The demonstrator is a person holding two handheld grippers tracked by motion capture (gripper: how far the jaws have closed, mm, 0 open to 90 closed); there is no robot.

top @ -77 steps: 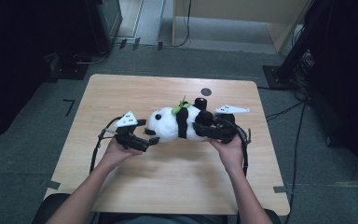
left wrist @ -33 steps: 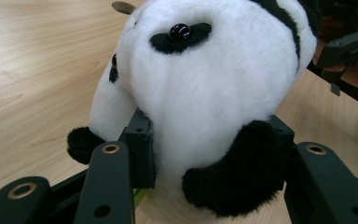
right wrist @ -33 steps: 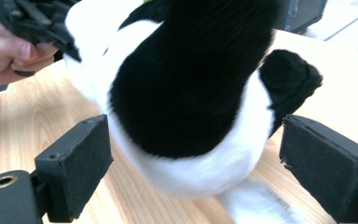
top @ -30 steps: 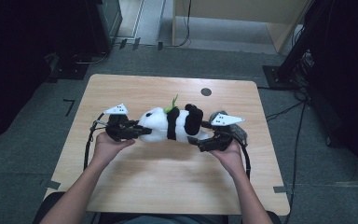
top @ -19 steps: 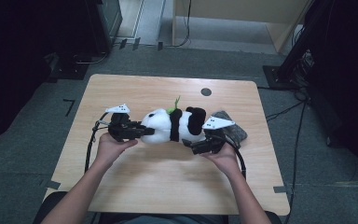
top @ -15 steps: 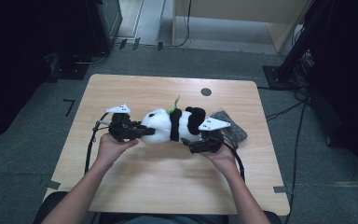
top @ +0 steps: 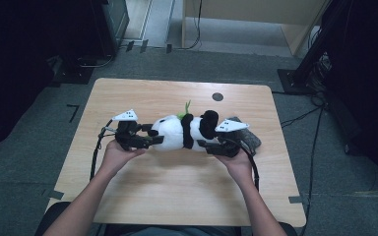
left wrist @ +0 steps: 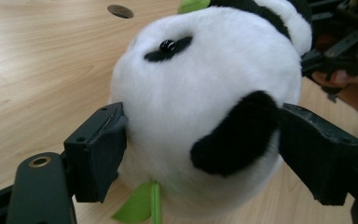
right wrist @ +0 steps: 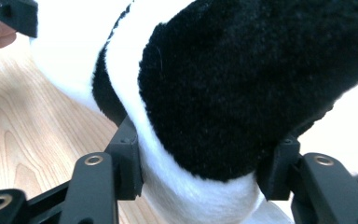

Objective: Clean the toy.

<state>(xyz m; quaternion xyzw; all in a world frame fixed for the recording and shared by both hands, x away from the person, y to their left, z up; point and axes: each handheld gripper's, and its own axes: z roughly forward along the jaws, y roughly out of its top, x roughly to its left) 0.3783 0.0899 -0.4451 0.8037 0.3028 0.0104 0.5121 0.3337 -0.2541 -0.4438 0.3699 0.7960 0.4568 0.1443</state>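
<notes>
Plush panda (top: 179,132) on table (top: 142,191), head between opening left hand-held gripper (left wrist: 200,144), rear clamped by closing right hand-held gripper (right wrist: 200,172).

Two bare forearms are extended from the near table edge, each hand wrapped around a black two-jaw gripper. The left gripper (top: 152,140), its jaws just opened wider, and the right gripper (top: 203,143), its jaws just closed inward, are pointed toward each other.
</notes>
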